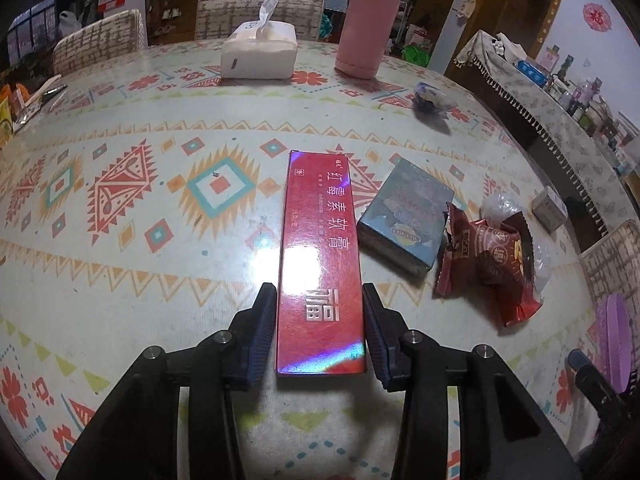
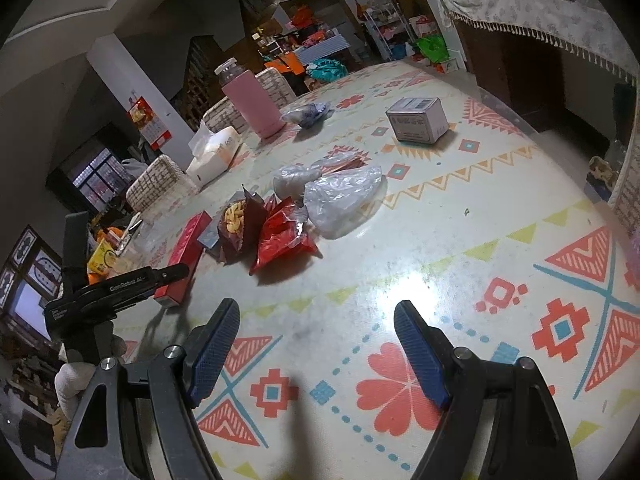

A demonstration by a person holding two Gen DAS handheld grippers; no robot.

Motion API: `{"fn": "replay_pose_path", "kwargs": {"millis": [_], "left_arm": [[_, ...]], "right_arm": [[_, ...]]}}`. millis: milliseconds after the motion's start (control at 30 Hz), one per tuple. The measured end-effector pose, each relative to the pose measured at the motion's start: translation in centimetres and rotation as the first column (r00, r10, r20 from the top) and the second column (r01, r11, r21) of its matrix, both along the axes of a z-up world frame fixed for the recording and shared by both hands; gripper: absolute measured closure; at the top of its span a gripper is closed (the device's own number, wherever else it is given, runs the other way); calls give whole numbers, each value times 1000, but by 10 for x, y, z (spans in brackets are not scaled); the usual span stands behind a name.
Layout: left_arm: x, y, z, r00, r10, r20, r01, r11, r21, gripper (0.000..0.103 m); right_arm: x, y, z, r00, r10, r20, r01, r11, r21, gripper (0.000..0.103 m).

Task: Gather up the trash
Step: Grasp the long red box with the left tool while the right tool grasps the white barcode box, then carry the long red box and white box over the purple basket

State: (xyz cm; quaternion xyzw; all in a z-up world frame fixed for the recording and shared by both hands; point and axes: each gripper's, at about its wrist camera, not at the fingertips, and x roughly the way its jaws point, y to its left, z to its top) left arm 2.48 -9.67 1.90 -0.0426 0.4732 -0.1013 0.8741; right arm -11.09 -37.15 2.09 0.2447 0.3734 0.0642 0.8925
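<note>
The left gripper sat spread around the near end of the long red box flat on the tabletop, not visibly squeezing yet, while the right gripper hung empty and wide, so that glossy box could've easily slipped or pivoted into the blue box beside it.
</note>
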Motion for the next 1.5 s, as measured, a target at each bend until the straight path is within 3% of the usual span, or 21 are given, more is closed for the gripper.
{"fn": "replay_pose_path", "kwargs": {"millis": [167, 300, 467, 600, 667, 767, 867, 1033, 1167, 1200, 1233, 1267, 1300, 1500], "left_arm": [[-5, 3, 5, 1000, -12, 14, 13, 999, -41, 62], [-16, 1, 21, 996, -22, 84, 27, 998, -57, 62], [-18, -2, 28, 993, -9, 118, 15, 999, -44, 62], [-21, -12, 32, 991, -40, 128, 47, 998, -45, 62], [-28, -20, 37, 980, -49, 191, 44, 999, 30, 62], [-24, -16, 34, 985, -55, 163, 56, 998, -1, 62], [-18, -10, 27, 992, -42, 118, 46, 998, -31, 62], [-9, -2, 16, 998, -21, 60, 25, 997, -70, 62], [-9, -2, 14, 998, -21, 52, 24, 997, -73, 62], [-9, -2, 14, 998, -21, 52, 25, 997, -74, 62], [-9, -2, 14, 998, -23, 53, 27, 997, -74, 62], [-9, -2, 14, 998, -24, 53, 28, 997, -74, 62], [-10, -2, 15, 998, -25, 55, 29, 997, -75, 62], [-13, 1, 18, 997, -26, 68, 32, 995, -89, 62]], "right_arm": [[1, -1, -2, 1000, -3, -10, 3, 1000, 2, 19], [0, -2, 0, 1000, -6, -9, 6, 1000, 4, 19], [5, -19, 22, 1000, -13, 19, 13, 1000, 20, 19], [39, -36, 52, 997, -21, 69, 31, 986, -161, 17], [69, -49, 57, 998, -9, 69, 21, 985, -171, 11], [122, -60, 49, 1000, -24, -9, 20, 957, -290, 11], [155, -66, 41, 999, -28, -28, 18, 949, -315, 11], [191, -57, 22, 997, -23, -67, -8, 905, -425, 11], [200, -61, 2, 992, -23, -121, -35, 887, -461, 11], [200, -64, 1, 992, -23, -128, -37, 895, -445, 11], [197, -67, 2, 993, -34, -111, -18, 901, -434, 19], [196, -69, 3, 993, -42, -107, -8, 903, -429, 37], [193, -70, 4, 992, -44, -119, -10, 908, -418, 44], [153, -58, 20, 994, -47, -102, 1, 914, -405, 44]]}}
